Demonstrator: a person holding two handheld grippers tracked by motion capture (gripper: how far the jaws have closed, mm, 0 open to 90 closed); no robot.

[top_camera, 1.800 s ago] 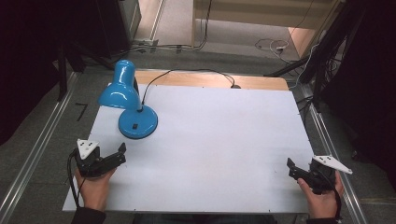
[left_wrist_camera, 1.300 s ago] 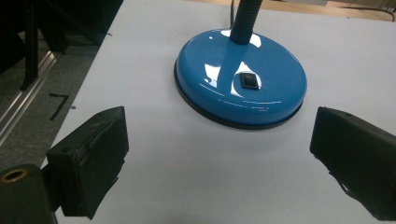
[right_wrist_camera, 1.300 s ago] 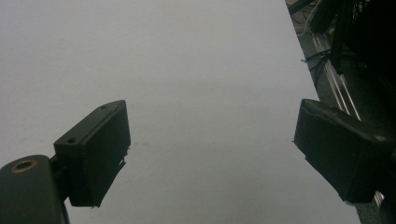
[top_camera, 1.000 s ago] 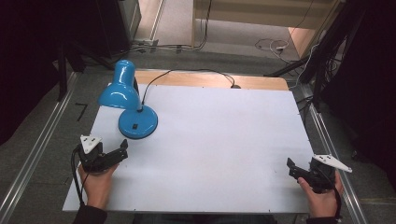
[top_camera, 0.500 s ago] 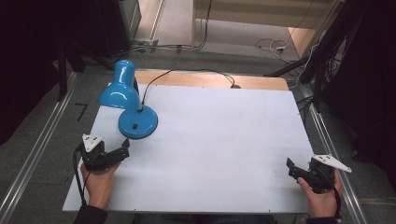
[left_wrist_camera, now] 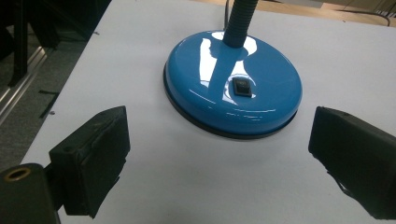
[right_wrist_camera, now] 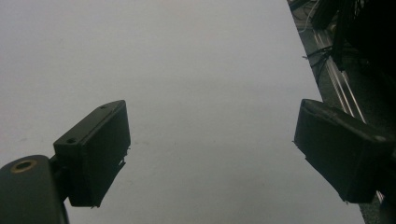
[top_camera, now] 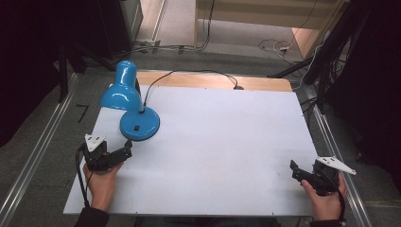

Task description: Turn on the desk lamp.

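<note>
We see a white table point(top_camera: 222, 142) from above, with a person's two hands at its near edge, each holding a pair of black tongs. The left tongs point(top_camera: 124, 152) sit near the left corner, and their jaws stand wide apart with nothing between them. Just ahead of them, close but not touching, stands a blue desk lamp point(top_camera: 132, 106). Its round base point(top_camera: 139, 124) rests flat on the table, a short neck rises from the far side of the base, and the shade point(top_camera: 120, 92) leans away to the left beyond it. A black cord point(top_camera: 189, 73) runs from the lamp toward the far edge of the table.

From the left tongs' own camera, the base point(left_wrist_camera: 233, 88) lies straight ahead between the two jaws, glossy, with a small black rocker switch point(left_wrist_camera: 242, 87) on its top, slightly right of centre and nearer to us than the neck.

The right tongs point(top_camera: 294, 171) rest well apart from the lamp, at the near right corner, jaws also spread and holding nothing. Ahead of them we see bare table point(right_wrist_camera: 187, 70).

We judge that the work is at the approach: the left tongs are lined up on the lamp base but have not reached it. The next move likely calls for easing them forward and down, either to press the switch with one jaw tip or to close on the rim of the base. The smooth dome may let the jaws slip.
</note>
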